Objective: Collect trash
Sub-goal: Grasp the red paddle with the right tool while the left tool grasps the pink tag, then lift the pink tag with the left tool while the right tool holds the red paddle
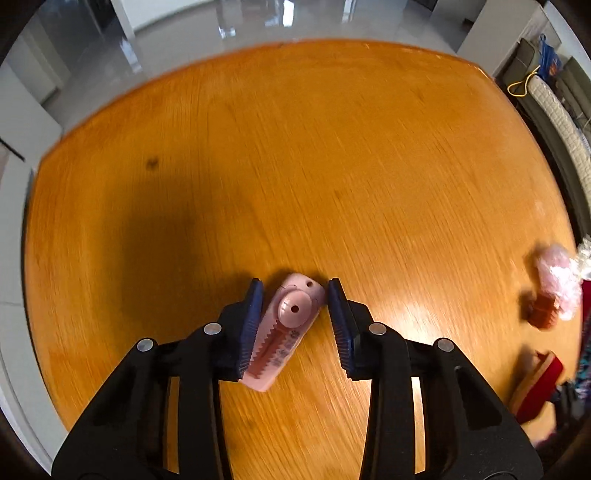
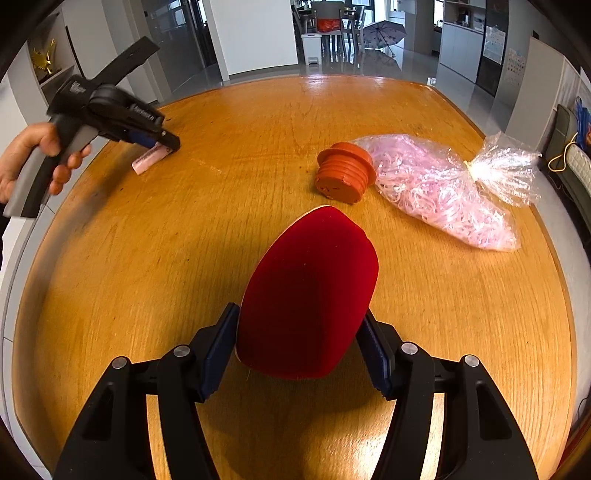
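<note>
A small pink plastic piece (image 1: 286,332) lies slanted on the orange wooden table (image 1: 332,166). My left gripper (image 1: 295,284) straddles it, both blue pads touching its sides. From the right wrist view, that left gripper (image 2: 162,142) points down near the table's far left edge with the pink piece (image 2: 146,160) sticking out under it, held by a person's hand (image 2: 33,155). My right gripper (image 2: 301,310) is shut on a red-faced paddle (image 2: 310,291), held just above the table. The paddle (image 1: 535,384) also shows edge-on at the left wrist view's lower right.
An orange ribbed plug (image 2: 343,173) lies beside a clear bag of pink shreds (image 2: 436,188), right of centre on the table (image 2: 240,122). In the left wrist view the plug (image 1: 543,310) and bag (image 1: 557,284) sit at the right edge. Glossy floor, chairs and an umbrella (image 2: 382,33) lie beyond.
</note>
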